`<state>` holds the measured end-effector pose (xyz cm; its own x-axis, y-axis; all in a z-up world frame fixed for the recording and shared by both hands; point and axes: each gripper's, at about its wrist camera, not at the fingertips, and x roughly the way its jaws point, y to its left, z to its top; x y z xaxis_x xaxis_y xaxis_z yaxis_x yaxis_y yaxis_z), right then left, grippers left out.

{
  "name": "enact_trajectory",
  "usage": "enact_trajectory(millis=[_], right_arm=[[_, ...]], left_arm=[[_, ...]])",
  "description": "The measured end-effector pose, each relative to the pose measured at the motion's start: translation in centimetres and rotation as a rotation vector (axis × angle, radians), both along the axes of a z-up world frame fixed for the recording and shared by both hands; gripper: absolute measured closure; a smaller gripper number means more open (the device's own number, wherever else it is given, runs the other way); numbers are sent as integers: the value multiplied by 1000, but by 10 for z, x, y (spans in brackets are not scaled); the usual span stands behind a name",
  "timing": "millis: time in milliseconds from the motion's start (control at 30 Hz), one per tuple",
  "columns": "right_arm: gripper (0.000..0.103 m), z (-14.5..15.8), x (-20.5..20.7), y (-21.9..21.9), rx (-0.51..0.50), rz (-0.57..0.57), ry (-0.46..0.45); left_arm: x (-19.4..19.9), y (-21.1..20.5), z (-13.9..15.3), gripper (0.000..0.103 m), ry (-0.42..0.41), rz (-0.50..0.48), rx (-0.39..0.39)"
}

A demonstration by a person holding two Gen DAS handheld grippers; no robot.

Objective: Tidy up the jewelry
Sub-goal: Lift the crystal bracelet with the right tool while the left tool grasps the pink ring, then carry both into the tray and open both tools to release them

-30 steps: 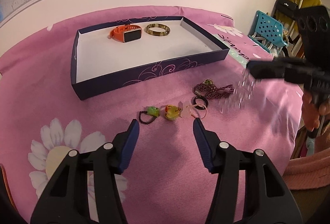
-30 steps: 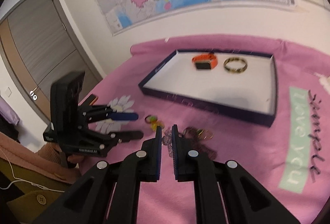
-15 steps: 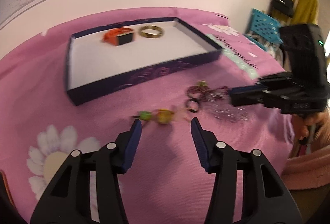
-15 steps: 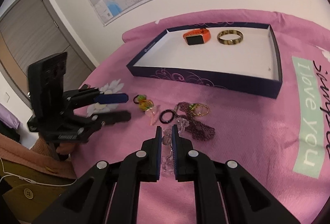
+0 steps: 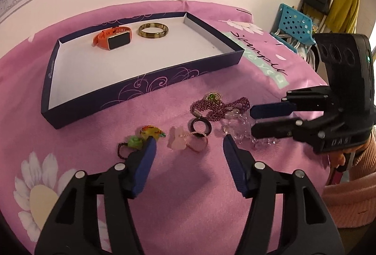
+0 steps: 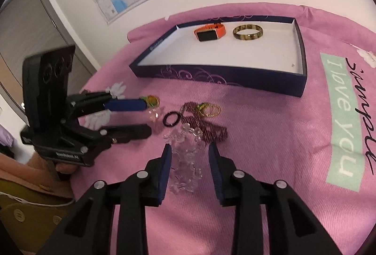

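On the pink cloth lies a clear crystal bracelet [image 6: 188, 161] between the opening jaws of my right gripper [image 6: 189, 147], whose pads do not touch it. My left gripper [image 5: 188, 140] is also opening, low over a pink bead piece [image 5: 178, 141] that it does not touch. Around these lie a black ring [image 5: 201, 125], a purple bead chain [image 5: 218, 109], a green-stone ring [image 5: 213, 97] and two small bead rings [image 5: 134, 142]. The navy box [image 5: 145, 83] behind holds an orange watch [image 5: 112, 37] and a gold bangle [image 5: 152, 30].
A blue plastic chair [image 5: 295, 22] and a rack with a yellow garment [image 5: 338, 3] stand past the table's right edge. A door [image 6: 23, 32] is at the left. A person's pink sleeve [image 5: 347, 196] is behind the right gripper. A map hangs on the wall.
My right gripper came down with the crystal bracelet hanging from its shut jaws, then opened, and the bracelet now lies on the cloth. My left gripper moved closer to the small pieces and widened.
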<state>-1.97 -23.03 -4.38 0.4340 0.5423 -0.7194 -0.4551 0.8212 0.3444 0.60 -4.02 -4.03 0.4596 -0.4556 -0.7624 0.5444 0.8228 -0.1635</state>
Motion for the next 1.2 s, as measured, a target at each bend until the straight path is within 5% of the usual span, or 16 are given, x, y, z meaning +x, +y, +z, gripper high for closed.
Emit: enact_trajectory(millis=[267, 500, 600, 700, 867, 1033, 1133, 1200], right_arm=[[71, -2, 1, 13, -38, 15, -24], [95, 1, 1, 18, -57, 28, -40], [95, 6, -1, 17, -44, 28, -48], [95, 15, -1, 14, -1, 30, -55], [95, 33, 0, 10, 38, 21, -85], [95, 43, 4, 8, 59, 12, -106], [95, 48, 5, 8, 64, 14, -118], [95, 52, 6, 9, 71, 17, -127]], left_arm=[[5, -4, -5, 72, 21, 7, 4], [2, -1, -3, 81, 20, 7, -13], [1, 2, 0, 84, 19, 8, -27], [1, 5, 2, 100, 25, 4, -43], [2, 8, 1, 99, 26, 11, -42], [3, 5, 3, 83, 2, 11, -20], [8, 0, 0, 83, 4, 16, 3], [11, -2, -3, 93, 16, 19, 15]])
